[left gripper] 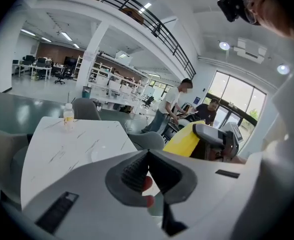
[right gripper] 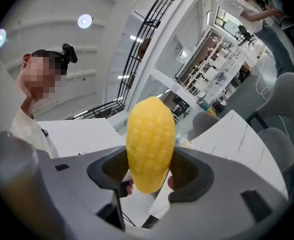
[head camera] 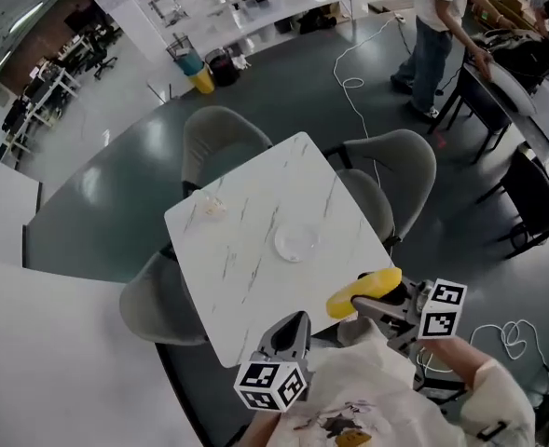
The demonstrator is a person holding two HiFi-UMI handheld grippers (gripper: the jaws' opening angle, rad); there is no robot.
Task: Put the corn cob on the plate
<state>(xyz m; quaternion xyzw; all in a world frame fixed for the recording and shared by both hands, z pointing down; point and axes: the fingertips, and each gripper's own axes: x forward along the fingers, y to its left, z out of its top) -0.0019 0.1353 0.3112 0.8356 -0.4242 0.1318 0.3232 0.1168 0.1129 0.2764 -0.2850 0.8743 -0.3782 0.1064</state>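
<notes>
Corn cob (right gripper: 150,144): yellow, rowed kernels.
Table (head camera: 246,259): white marble, thin grey veins.
Plate (head camera: 295,242): translucent white.
Chairs (head camera: 220,138): grey.
Floor (head camera: 116,194): dark grey-green.
Left gripper (left gripper: 147,156), right gripper (right gripper: 149,156): grey; cubes (head camera: 272,385) black-and-white squares.

I see the plate (head camera: 295,242) on the table (head camera: 246,277), the bottle (head camera: 213,208) at its ten o'clock and the corn cob (head camera: 363,291) at five, past the near edge.
</notes>
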